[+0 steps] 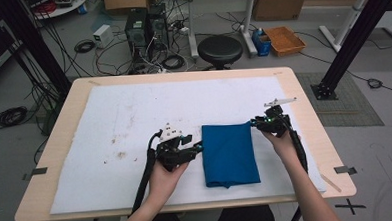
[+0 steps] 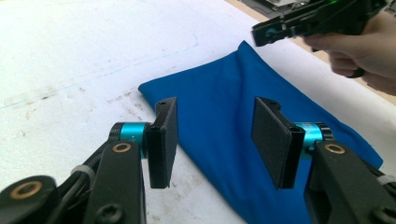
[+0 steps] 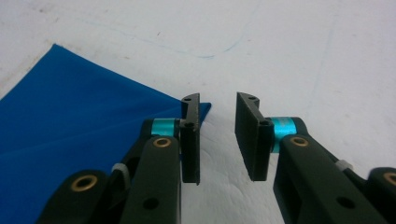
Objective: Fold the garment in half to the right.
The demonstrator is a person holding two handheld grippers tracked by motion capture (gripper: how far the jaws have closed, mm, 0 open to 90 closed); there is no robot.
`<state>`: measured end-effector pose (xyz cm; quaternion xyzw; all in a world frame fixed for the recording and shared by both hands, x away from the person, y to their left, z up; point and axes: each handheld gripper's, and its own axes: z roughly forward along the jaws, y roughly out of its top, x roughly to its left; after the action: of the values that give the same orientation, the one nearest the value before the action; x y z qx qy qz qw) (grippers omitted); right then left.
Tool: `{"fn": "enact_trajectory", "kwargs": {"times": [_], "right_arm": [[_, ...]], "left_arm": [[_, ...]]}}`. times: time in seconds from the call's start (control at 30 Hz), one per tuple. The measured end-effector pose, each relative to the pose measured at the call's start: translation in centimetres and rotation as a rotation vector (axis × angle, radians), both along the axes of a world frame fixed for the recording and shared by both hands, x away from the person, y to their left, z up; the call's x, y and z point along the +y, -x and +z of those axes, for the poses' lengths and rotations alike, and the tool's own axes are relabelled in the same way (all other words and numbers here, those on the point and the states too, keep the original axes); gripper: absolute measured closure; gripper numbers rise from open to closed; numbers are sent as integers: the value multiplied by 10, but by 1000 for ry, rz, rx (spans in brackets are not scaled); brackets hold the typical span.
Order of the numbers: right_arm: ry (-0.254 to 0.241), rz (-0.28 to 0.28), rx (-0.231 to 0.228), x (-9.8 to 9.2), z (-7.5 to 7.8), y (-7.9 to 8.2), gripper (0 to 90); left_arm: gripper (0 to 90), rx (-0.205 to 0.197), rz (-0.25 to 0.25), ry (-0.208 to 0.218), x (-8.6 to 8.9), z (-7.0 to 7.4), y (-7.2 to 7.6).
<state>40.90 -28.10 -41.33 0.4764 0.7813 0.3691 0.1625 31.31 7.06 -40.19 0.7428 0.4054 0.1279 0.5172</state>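
Both grippers are hovering with jaws apart, the left gripper (image 2: 215,140) over the blue cloth (image 1: 229,153), the right gripper (image 3: 218,135) risking pinching only the corner and dragging the fold open

Left hand-held gripper (image 1: 198,148) and right hand-held gripper (image 1: 253,122), both jaws apart, empty, low and level.

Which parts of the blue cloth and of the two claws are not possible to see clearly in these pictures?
- Blue cloth: how many layers it is folded in cannot be told; too small in the high view.
- Cloth's near end: cut off by the bottom edge in the left gripper view, behind the left claw.
- Cloth corner at the right claw: partly hidden behind one jaw in the right gripper view; contact cannot be told.
- Stains on the white mat: too small to identify.
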Motion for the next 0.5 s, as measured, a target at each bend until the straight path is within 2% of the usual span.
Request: {"fn": "enact_trajectory", "kwargs": {"times": [0.1,0.2,0.4,0.5], "right_arm": [[-36,7,-8,-5,9,18,688],[-81,4,-20,-9,12,47,661],[-152,23,21,-12,1,112,627],[-183,36,47,-10,-8,136,627]], "left_arm": [[507,-9,4,-6,4,2,1],[507,-18,13,-12,11,4,2],[504,-28,46,-23,32,5,5],[504,-25,65,-23,42,3,7]]}}
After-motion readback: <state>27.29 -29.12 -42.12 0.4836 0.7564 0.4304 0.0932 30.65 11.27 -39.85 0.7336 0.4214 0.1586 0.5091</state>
